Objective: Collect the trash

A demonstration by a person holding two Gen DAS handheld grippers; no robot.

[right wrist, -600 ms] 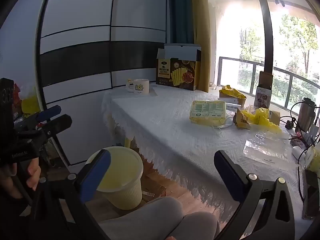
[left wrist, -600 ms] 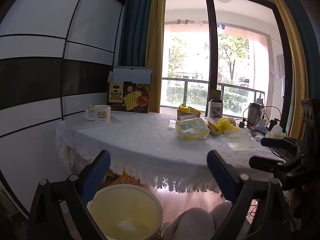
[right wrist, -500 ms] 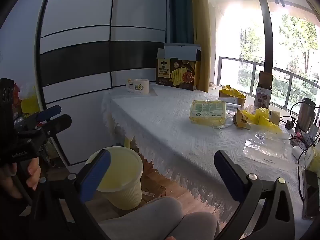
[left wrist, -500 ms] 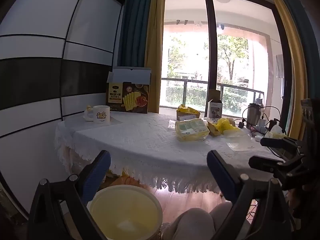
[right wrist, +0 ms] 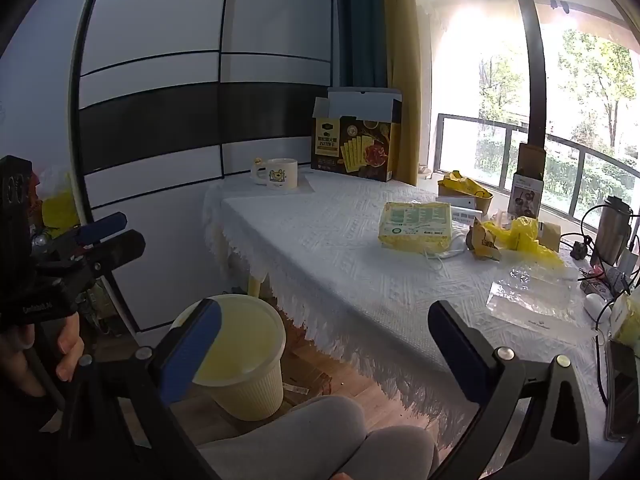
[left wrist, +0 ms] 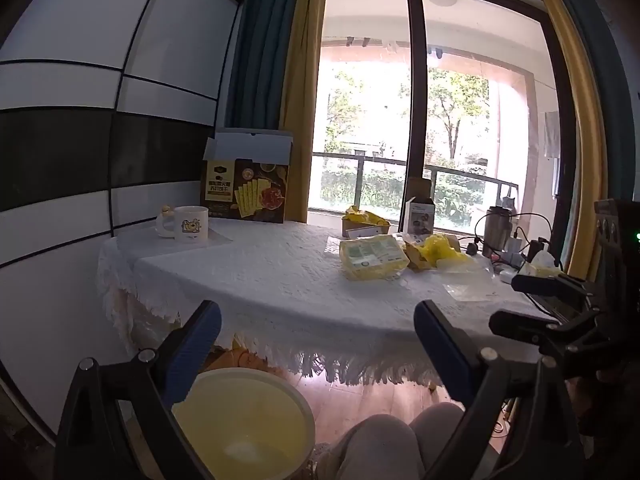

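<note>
While both tools hang off the near, fringed edge of the table, neither is over its top. The left gripper has its blue-padded fingers spread wide with nothing between them, and it sits above the pale yellow bin on the wooden floor, just beside the table's near-left corner. The right gripper is likewise spread and empty, poised off the near edge, with the person's grey-trousered knees below it.

Broad bare cloth runs from the near edge to the middle of the table. Trash gathers toward the far-right side: a yellow packet, crumpled yellow wrappers just beside it, and a clear plastic bag nearer the right edge. A mug and an open cracker box stand at the far-left corner.

Something pale seems to lie at the bin's bottom, though glare blurs it.
</note>
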